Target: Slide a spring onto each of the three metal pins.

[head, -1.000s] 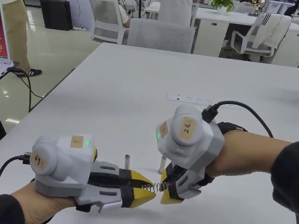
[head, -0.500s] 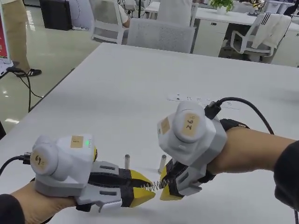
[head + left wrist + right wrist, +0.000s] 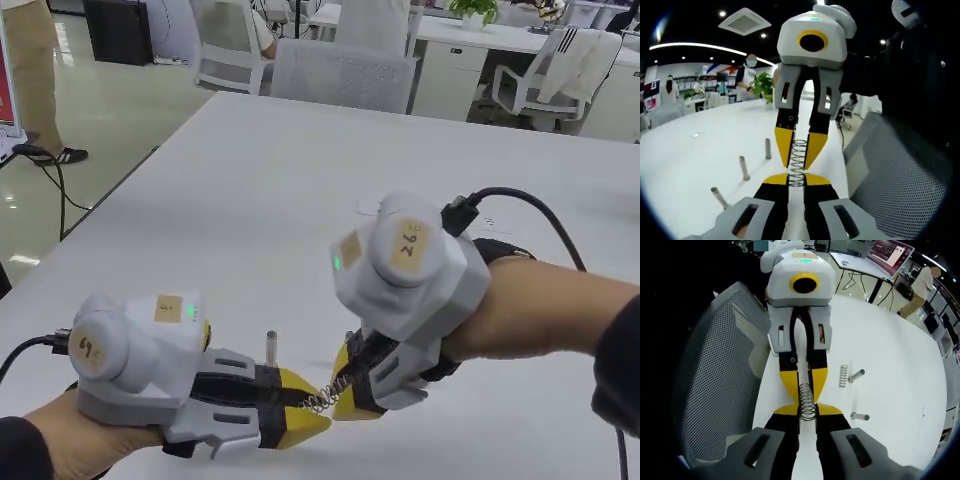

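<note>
spring (image 3: 320,400) bridges both tips | left gripper (image 3: 796,179) jaws clamp one end | right gripper (image 3: 808,411) jaws clamp other

Head view: spring (image 3: 320,400) ends hidden — one in the left gripper (image 3: 303,420) jaws, the other in the right gripper (image 3: 345,403) jaws.

Head view looks down; gripper views face each other closely, sharing the spring (image 3: 798,162).

In the lower left of the frame, a small sticker (image 3: 88,350) on the left tool (image 3: 314,421) reads "69". At the centre, an oval sticker (image 3: 411,243) on the right tool (image 3: 339,407) reads "26".
</note>
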The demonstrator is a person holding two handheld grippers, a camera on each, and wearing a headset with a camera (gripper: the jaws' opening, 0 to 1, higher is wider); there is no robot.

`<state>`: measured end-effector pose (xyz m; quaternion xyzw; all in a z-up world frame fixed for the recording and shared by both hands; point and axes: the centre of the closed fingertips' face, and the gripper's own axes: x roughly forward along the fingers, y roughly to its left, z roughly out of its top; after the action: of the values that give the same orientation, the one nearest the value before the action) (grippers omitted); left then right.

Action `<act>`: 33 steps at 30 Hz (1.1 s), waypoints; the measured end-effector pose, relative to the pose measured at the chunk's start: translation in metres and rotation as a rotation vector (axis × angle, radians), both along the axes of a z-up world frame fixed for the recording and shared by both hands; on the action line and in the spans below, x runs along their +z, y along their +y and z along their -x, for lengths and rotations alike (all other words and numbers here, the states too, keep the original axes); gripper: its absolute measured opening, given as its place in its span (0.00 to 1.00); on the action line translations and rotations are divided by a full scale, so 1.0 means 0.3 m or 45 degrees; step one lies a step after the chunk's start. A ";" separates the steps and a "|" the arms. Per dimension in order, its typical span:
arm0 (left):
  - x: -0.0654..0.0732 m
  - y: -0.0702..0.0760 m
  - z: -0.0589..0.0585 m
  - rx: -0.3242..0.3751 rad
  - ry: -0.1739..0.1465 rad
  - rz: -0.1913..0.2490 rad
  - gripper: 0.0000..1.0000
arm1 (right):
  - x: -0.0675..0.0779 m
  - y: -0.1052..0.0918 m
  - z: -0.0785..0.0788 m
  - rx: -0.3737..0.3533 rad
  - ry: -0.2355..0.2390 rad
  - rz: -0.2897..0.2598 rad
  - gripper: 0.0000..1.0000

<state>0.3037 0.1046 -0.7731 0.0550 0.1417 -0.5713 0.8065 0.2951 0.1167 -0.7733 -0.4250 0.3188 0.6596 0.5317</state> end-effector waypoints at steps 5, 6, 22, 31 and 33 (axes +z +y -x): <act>0.000 -0.001 0.000 -0.002 -0.003 0.000 0.03 | 0.015 0.018 0.009 0.007 0.007 -0.016 0.08; 0.000 -0.001 0.000 -0.002 -0.004 -0.001 0.03 | 0.017 0.022 0.011 0.008 0.008 -0.017 0.08; -0.008 -0.007 0.005 -0.011 -0.004 -0.014 0.03 | 0.018 0.043 0.024 0.056 -0.012 0.023 0.08; -0.010 -0.010 0.006 -0.017 -0.019 -0.020 0.03 | 0.020 0.052 0.029 0.069 -0.017 0.028 0.08; -0.012 -0.010 0.004 -0.014 -0.018 -0.024 0.03 | 0.018 0.051 0.029 0.071 -0.020 0.034 0.08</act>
<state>0.3024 0.1016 -0.7767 0.0675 0.1413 -0.5741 0.8037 0.2864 0.1322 -0.7679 -0.4458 0.3113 0.6666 0.5098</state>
